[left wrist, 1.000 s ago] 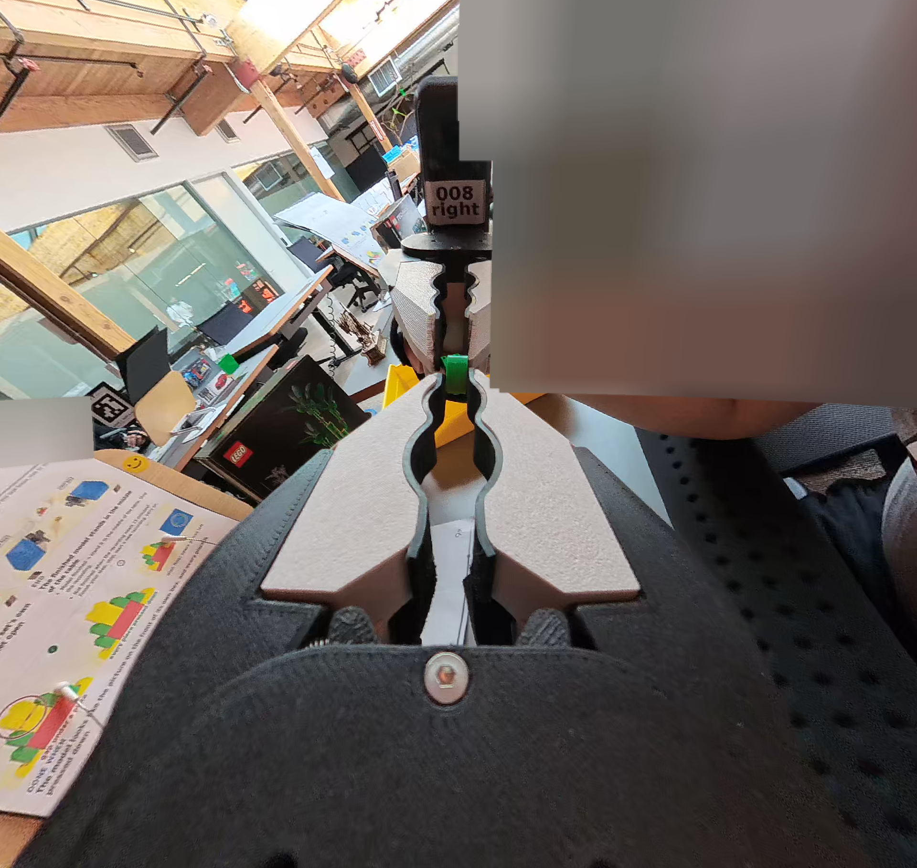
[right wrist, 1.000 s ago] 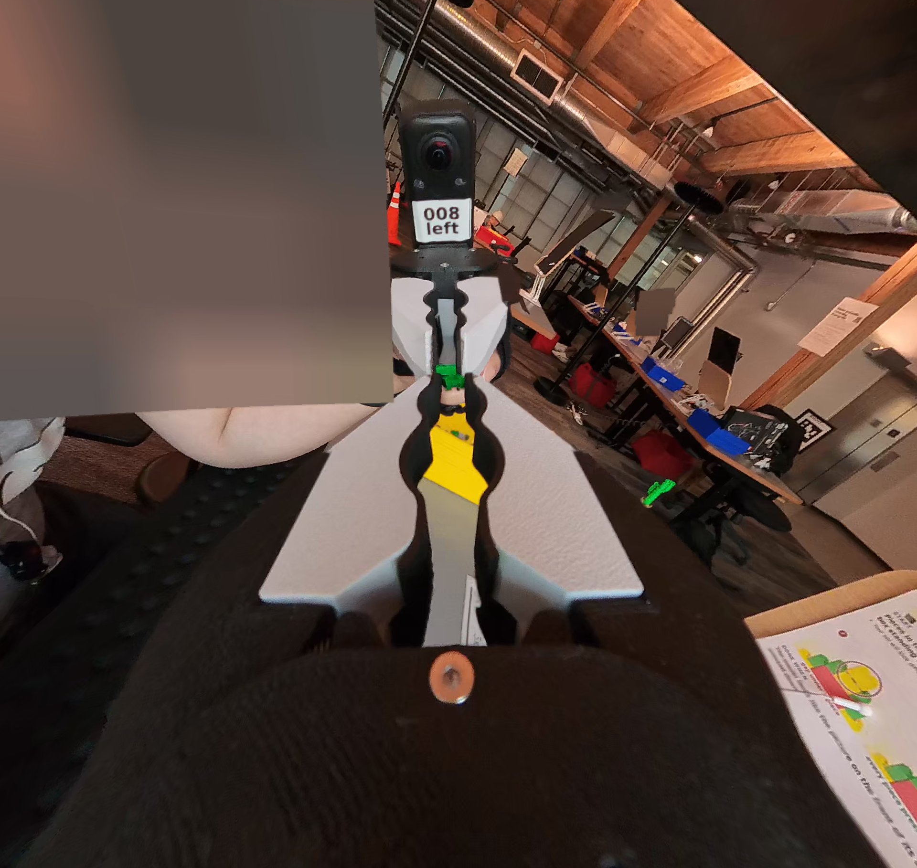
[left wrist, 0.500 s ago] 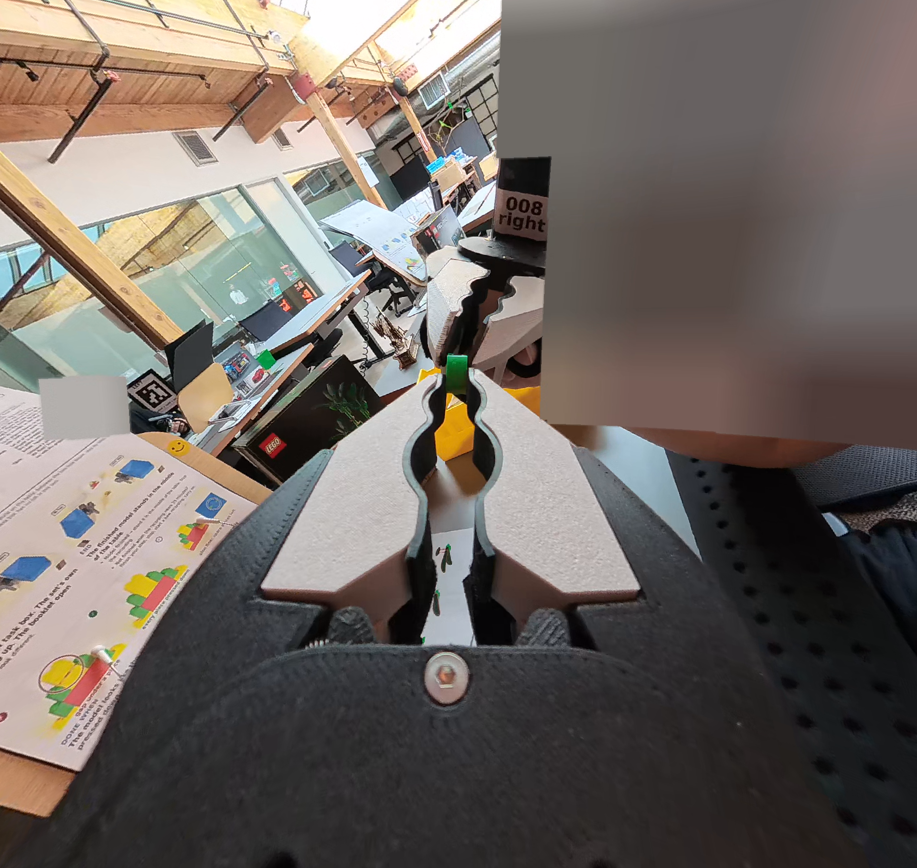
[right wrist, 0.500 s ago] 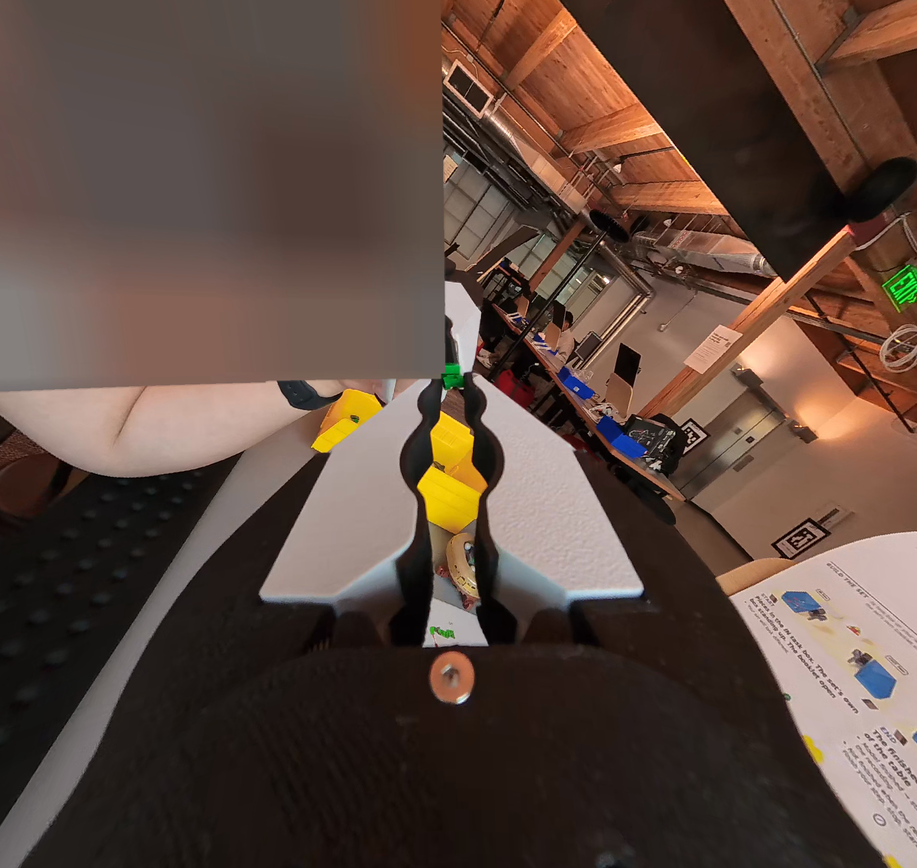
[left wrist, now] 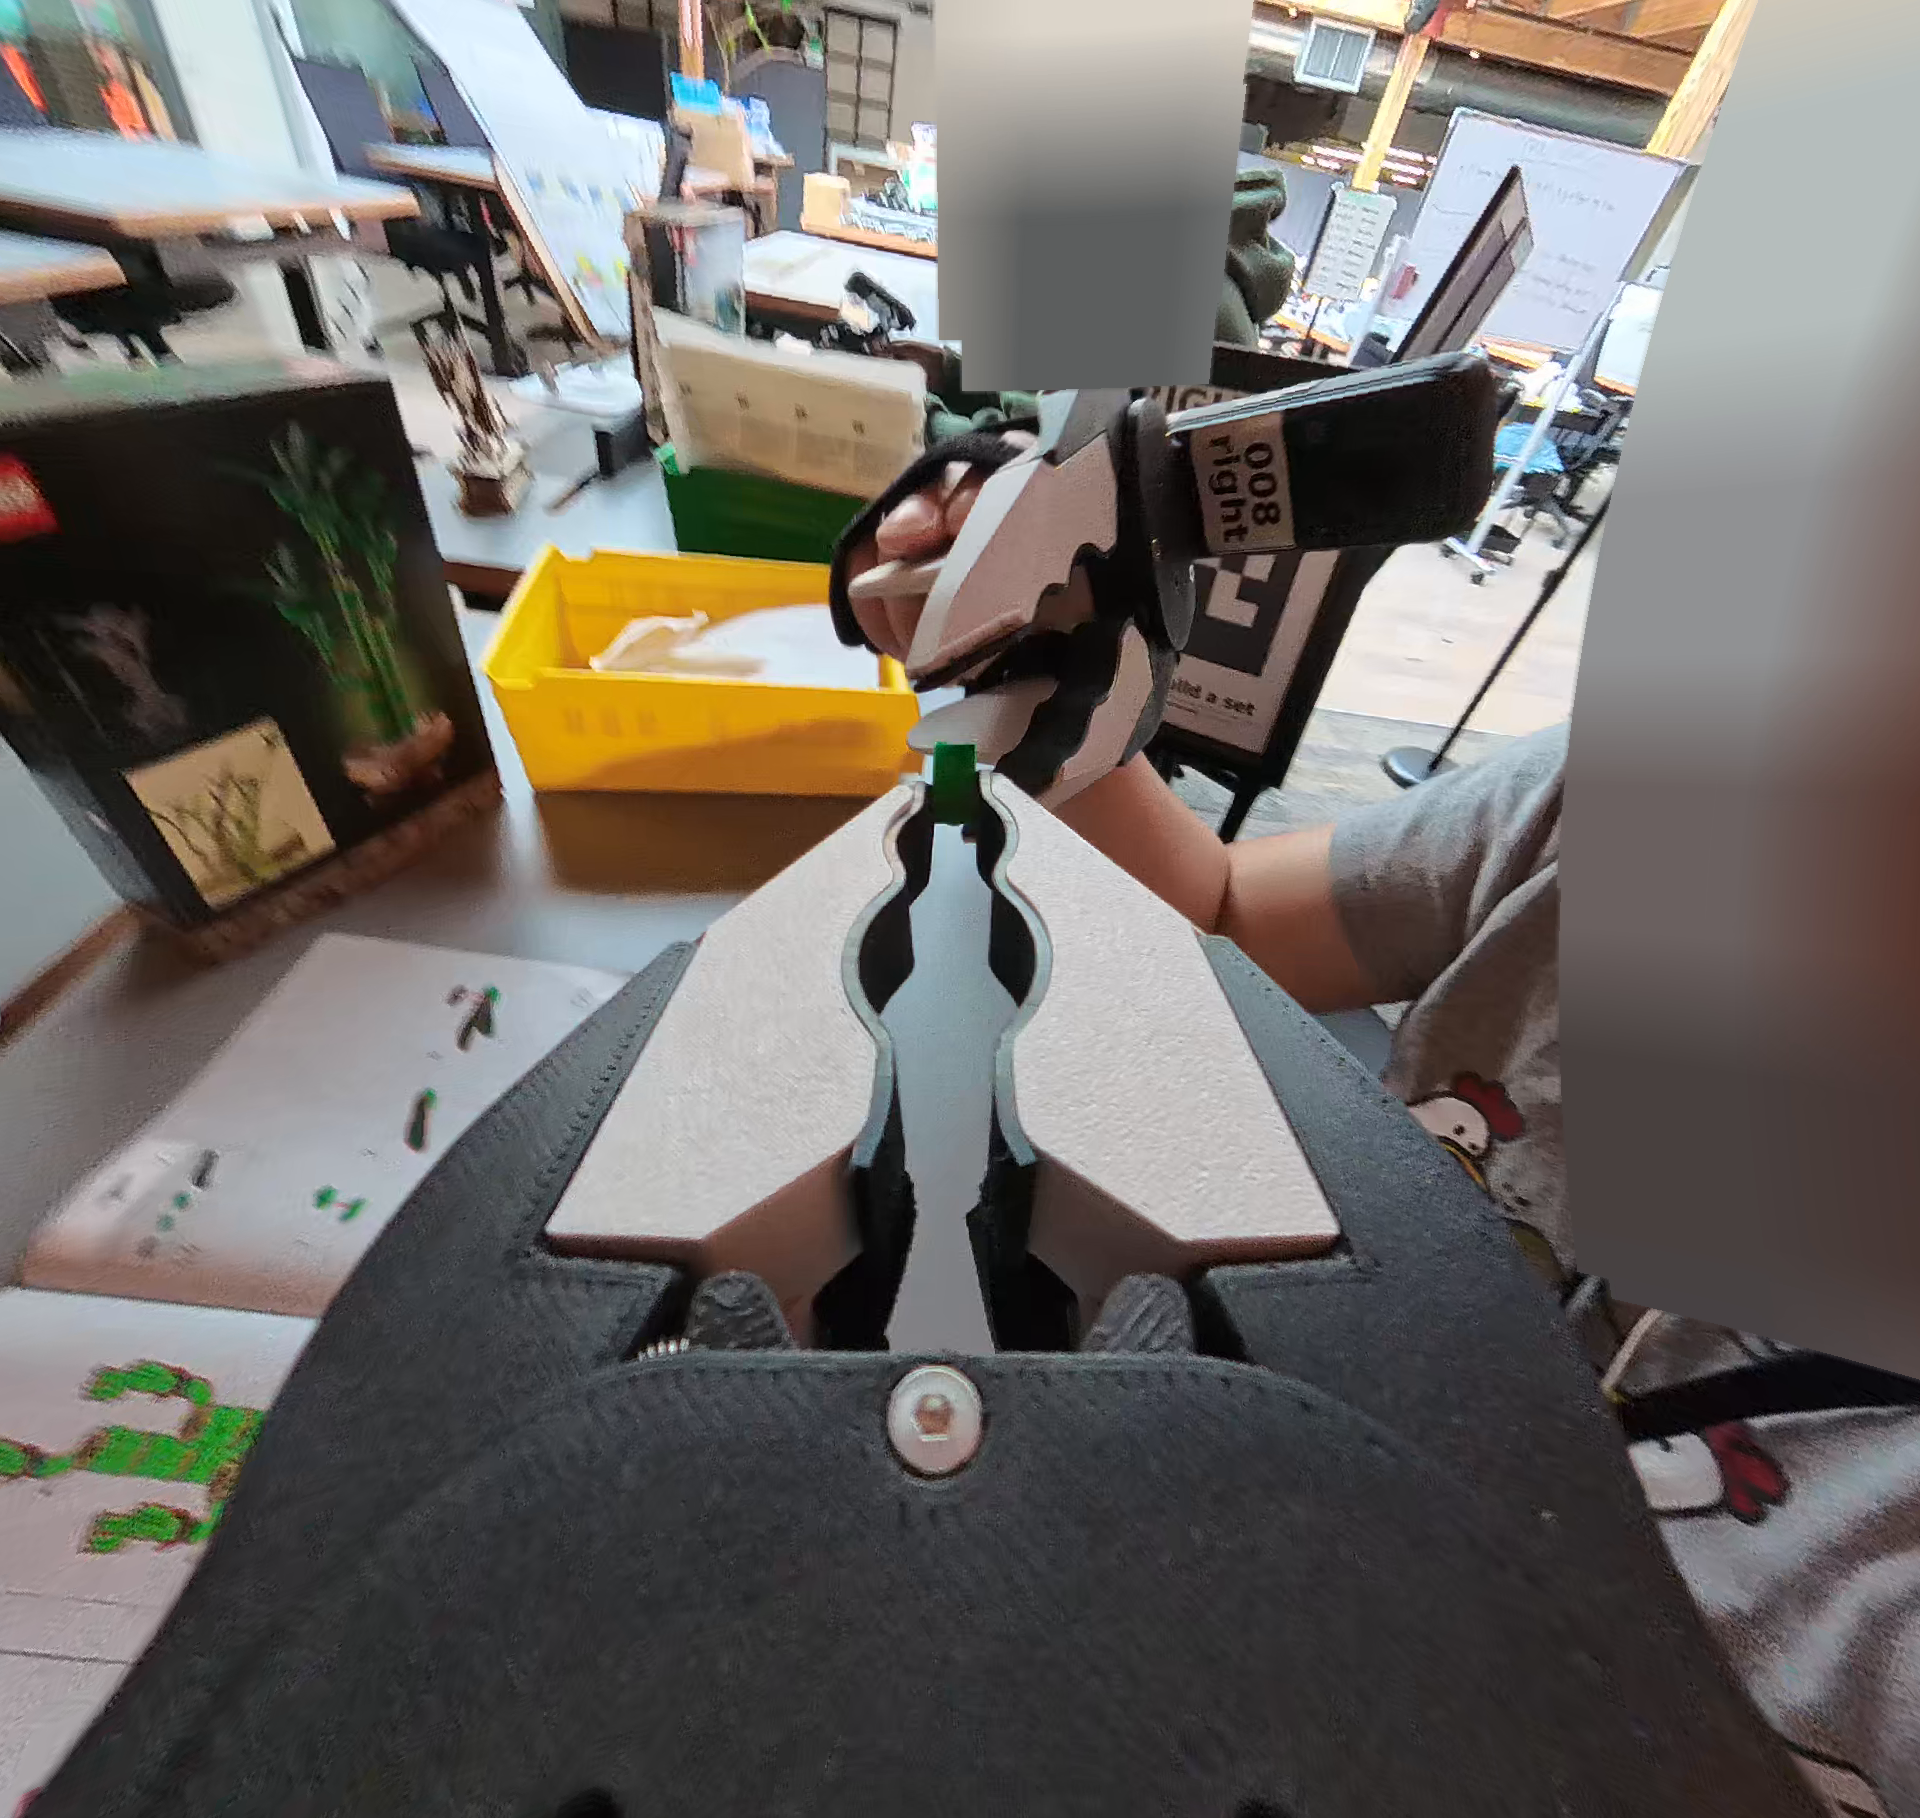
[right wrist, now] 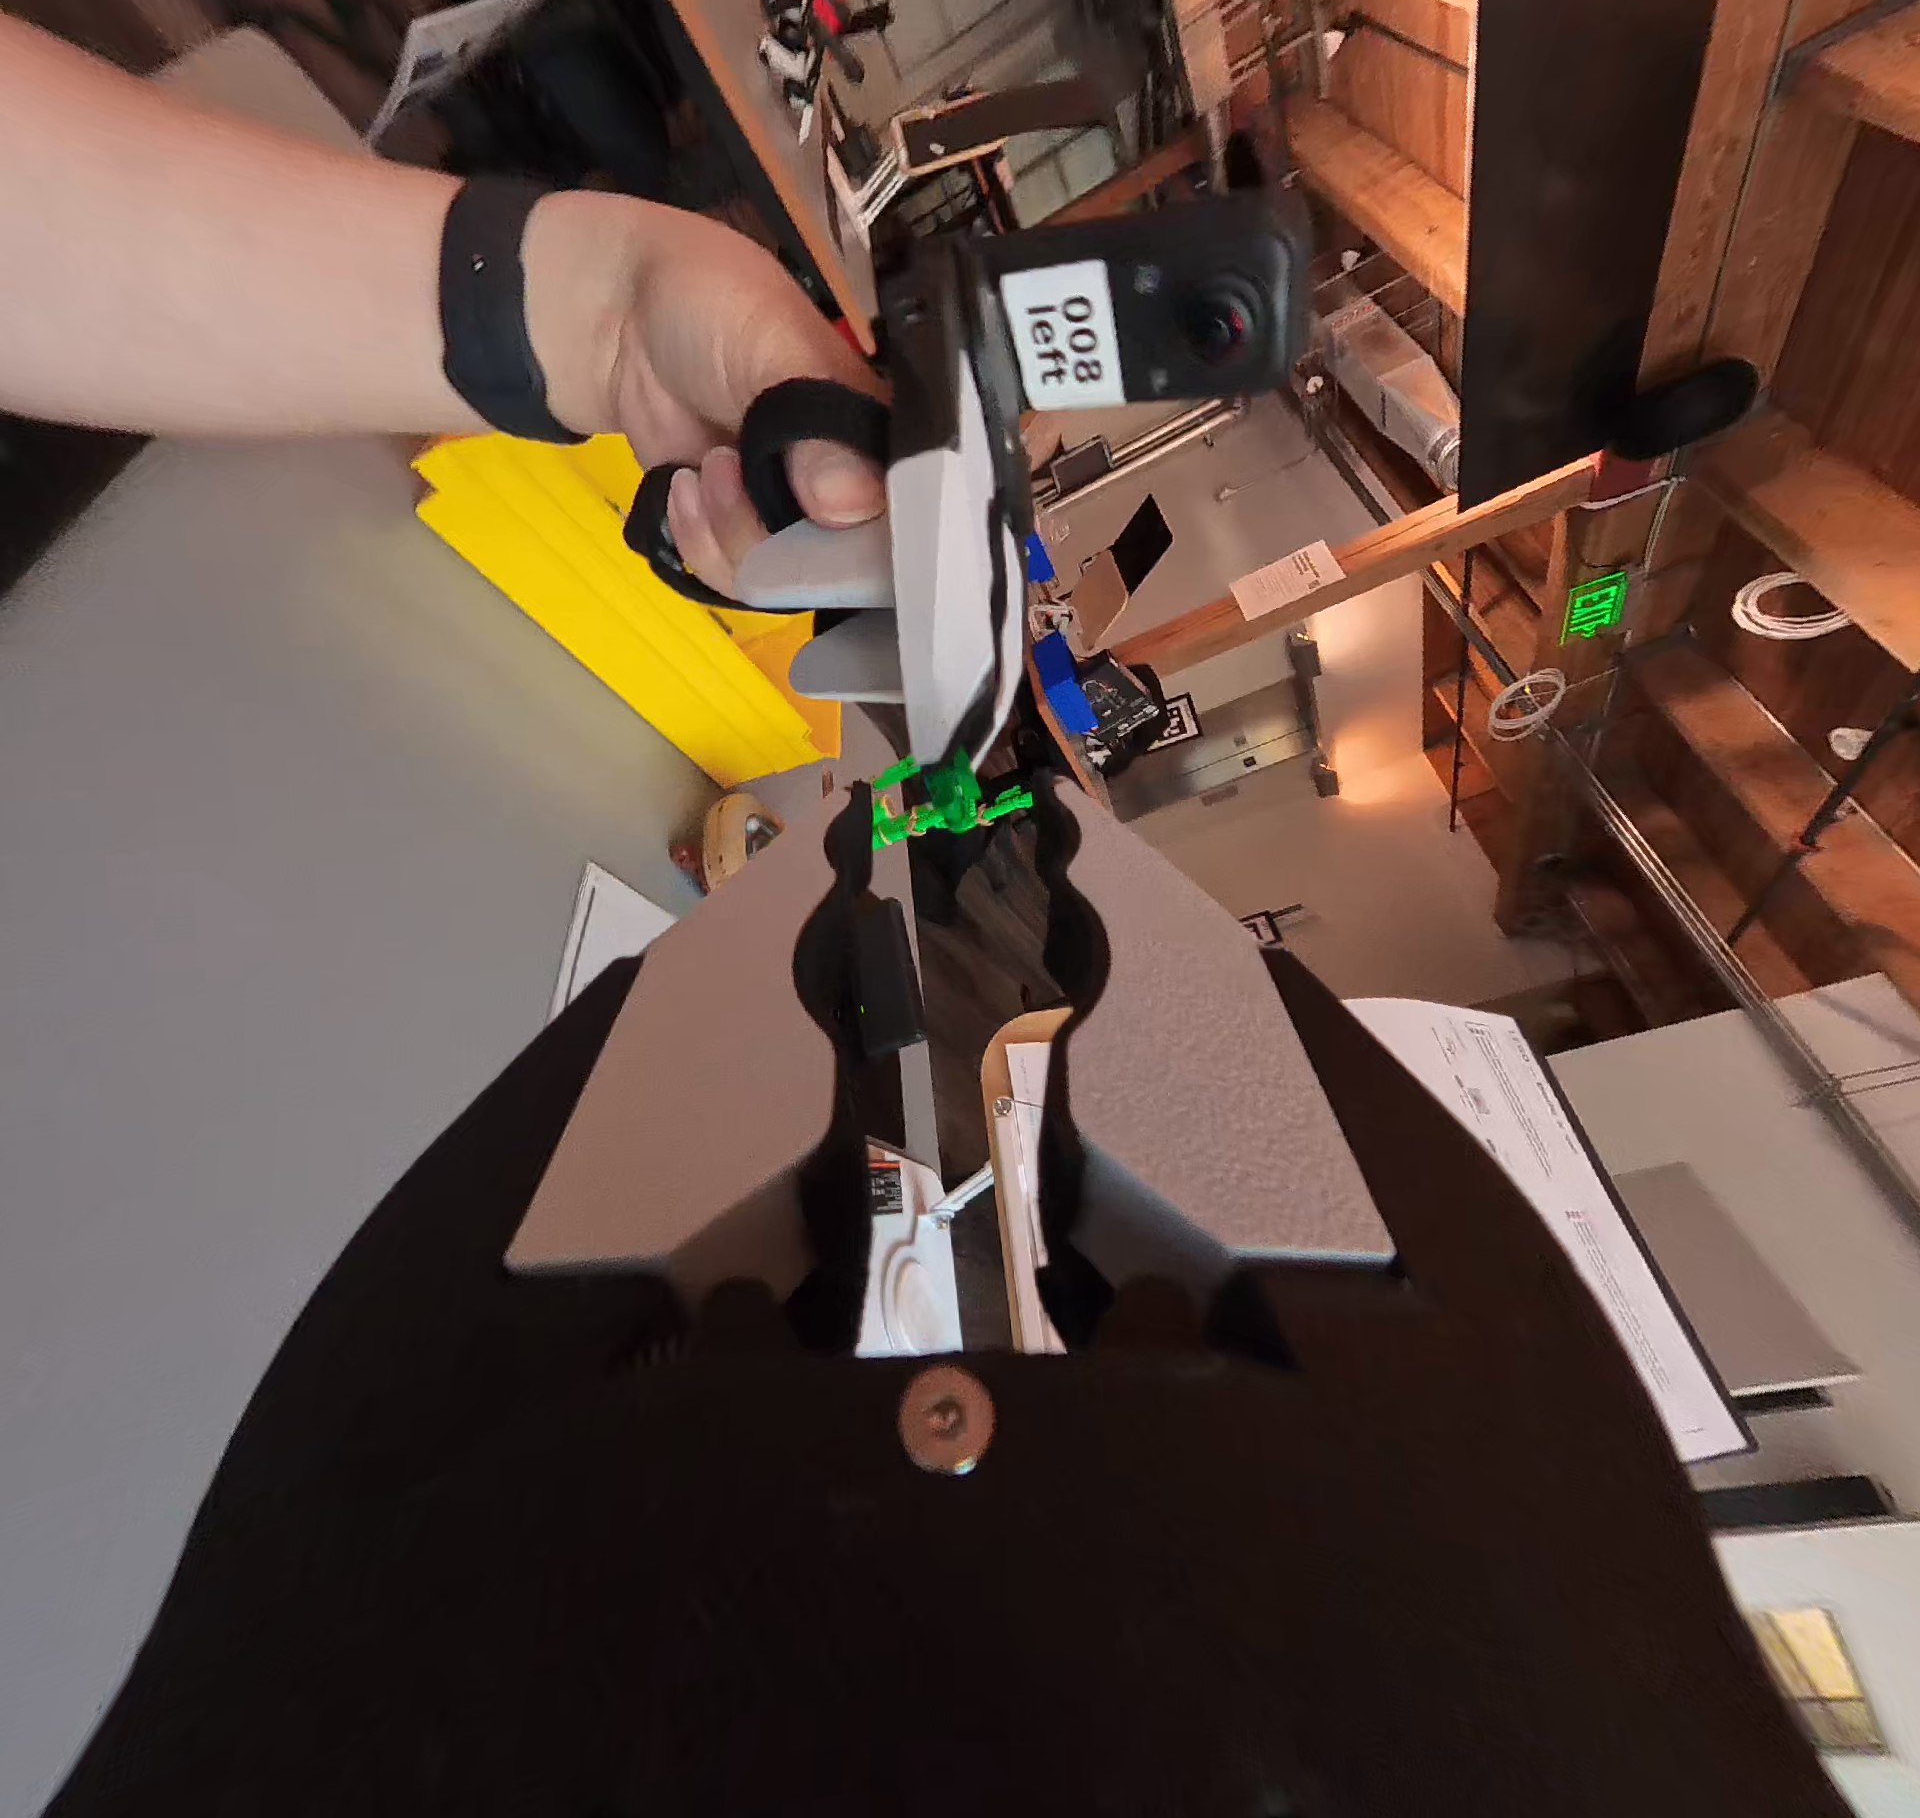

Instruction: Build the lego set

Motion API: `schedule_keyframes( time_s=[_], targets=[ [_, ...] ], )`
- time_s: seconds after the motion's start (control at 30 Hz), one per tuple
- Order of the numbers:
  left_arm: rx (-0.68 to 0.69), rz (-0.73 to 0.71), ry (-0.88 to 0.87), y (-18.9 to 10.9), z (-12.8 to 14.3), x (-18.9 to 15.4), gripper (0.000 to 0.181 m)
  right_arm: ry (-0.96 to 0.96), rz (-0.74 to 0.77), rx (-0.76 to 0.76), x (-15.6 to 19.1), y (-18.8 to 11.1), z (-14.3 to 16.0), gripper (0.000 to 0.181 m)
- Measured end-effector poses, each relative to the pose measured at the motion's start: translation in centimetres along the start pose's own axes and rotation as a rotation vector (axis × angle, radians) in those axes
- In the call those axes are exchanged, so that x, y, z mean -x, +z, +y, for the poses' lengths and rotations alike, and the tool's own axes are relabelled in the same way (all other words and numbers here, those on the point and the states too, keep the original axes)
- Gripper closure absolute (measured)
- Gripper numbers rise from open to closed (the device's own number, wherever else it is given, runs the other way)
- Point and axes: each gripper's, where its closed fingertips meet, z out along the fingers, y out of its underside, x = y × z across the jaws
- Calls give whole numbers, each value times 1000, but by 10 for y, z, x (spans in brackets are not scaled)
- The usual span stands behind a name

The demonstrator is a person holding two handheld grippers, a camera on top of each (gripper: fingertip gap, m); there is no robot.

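Greenery is the job in hand. Going left to right in the left wrist view, we pass the black carton printed with bamboo stalks (left wrist: 239, 625), which bears a small red brand badge we leave unquoted, then the white sheets scattered with loose green pieces (left wrist: 312, 1093), then the yellow plastic bin (left wrist: 696, 719) behind them. At centre our left gripper (left wrist: 951, 807) pinches the small green plastic stem piece (left wrist: 953, 781) at its very tips, held up above the dark table (left wrist: 623, 854). Just right of it hangs our right gripper (right wrist: 945, 802), fingers parted around the piece without clamping it; the right wrist view shows small green sprigs on the piece. We judge the joining goes best with the left grip kept firm and the right closing squarely across the stem. White tags on both tools, a marker board and printed pages carry writing; we pass over it.
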Motion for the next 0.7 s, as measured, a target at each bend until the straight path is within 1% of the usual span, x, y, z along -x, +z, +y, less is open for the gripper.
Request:
schedule_keyframes(
  time_s=[0.1, 0.17, 0.23, 0.37, 0.57, 0.7],
  targets=[
    [40, 29, -65, 4, 9, 3, 176, -41, -23, 29, 8, 7, 5, 157],
    [56, 44, -89, 6, 12, 3, 176, -58, -33, 58, 10, 9, 10, 166],
    [65, 54, -102, 6, 14, 3, 175, -62, -42, 62, 12, 10, 12, 171],
    [73, 62, -115, 6, 16, 3, 175, -51, -56, 62, 14, 10, 12, 171],
    [122, 33, -112, 6, 24, 7, 175, -58, -94, 95, 21, 12, 17, 173],
    [103, 31, -120, 6, 22, 10, 175, -60, -74, 107, 17, 13, 19, 174]
  ],
)
